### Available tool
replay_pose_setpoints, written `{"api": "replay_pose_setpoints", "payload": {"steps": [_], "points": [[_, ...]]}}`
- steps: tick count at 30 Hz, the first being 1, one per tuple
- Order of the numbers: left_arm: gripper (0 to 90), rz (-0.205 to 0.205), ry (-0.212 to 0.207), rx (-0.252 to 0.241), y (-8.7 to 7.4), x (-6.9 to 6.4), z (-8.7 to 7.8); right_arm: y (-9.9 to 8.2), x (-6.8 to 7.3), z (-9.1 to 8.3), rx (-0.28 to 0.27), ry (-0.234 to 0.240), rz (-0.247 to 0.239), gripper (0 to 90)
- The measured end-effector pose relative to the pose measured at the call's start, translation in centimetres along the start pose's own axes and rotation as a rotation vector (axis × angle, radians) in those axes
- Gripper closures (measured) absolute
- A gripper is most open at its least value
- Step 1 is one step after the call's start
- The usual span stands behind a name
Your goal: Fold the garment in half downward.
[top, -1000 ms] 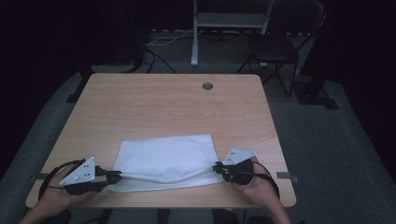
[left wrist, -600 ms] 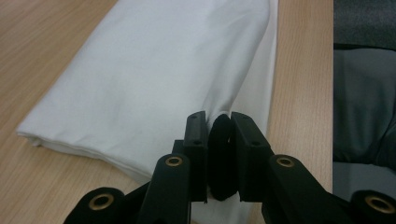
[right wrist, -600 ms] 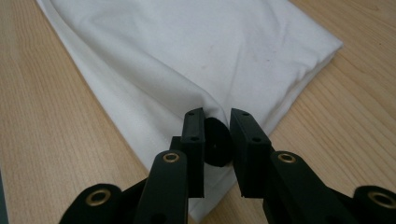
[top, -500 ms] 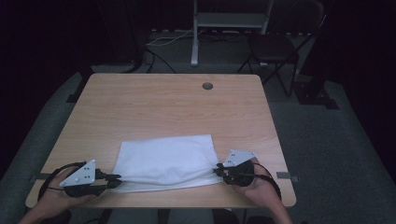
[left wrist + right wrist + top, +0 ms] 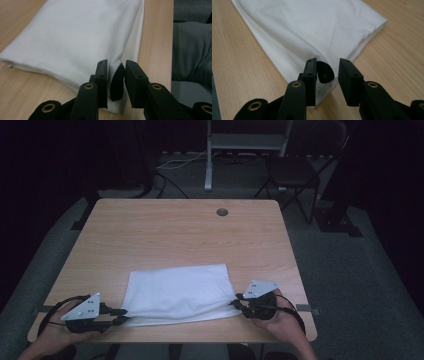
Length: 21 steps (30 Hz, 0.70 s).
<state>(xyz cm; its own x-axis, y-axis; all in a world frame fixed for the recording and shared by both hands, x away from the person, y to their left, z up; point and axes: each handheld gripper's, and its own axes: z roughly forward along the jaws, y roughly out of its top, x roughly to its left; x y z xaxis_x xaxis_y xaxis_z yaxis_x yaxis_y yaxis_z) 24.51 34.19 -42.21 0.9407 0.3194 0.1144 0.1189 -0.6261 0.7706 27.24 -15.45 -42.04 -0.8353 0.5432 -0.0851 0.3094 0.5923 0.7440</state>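
High view has my left tool point(image 5: 120, 315) at the near left corner of the folded white cloth point(image 5: 177, 292) and my right tool point(image 5: 239, 302) at its near right corner, the cloth lying flat between them close to the bench's point(image 5: 175, 235) near edge. Left gripper view shows my left tool point(image 5: 116, 75) with jaws that have just been opening, now a little apart; the cloth point(image 5: 75, 42) corner sits in the gap, but the pads no longer squeeze it. Right gripper view tells the same of my right tool point(image 5: 327, 75): jaws just eased apart, the cloth point(image 5: 312, 32) corner lying against the left jaw, loose. My judgement is that I am letting go after a fold. What could spoil it: if I draw either tool back while fabric still clings to a pad, the corner drags and the fold skews or opens. Pulling toward me could also tip the near hem over the bench edge, since it lies just beside it. No containers are here, so nothing holds anything.
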Motion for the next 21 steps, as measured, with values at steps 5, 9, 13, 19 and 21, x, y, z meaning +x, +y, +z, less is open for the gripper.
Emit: {"api": "replay_pose_setpoints", "payload": {"steps": [5,9,13,19,21], "points": [[72.6,-0.024,0.016,-0.030,0.1,0.8,-0.8,0.2,-0.7,-0.6,-0.025,-0.020,0.019,65.9],[72.2,-0.028,0.028,-0.043,0.5,1.5,-1.1,1.0,-1.1,-1.1,-0.052,-0.034,0.015,64.9],[71.8,-0.034,0.037,-0.056,0.8,2.0,-1.3,1.5,-1.4,-1.3,-0.068,-0.044,0.013,64.5],[69.4,-0.047,0.055,-0.074,1.4,2.8,-1.4,1.7,-1.8,-0.5,-0.051,-0.048,0.014,61.8],[68.3,-0.052,0.059,-0.075,1.8,2.9,-1.1,1.8,-1.8,-0.1,-0.046,-0.048,0.025,60.1]]}}
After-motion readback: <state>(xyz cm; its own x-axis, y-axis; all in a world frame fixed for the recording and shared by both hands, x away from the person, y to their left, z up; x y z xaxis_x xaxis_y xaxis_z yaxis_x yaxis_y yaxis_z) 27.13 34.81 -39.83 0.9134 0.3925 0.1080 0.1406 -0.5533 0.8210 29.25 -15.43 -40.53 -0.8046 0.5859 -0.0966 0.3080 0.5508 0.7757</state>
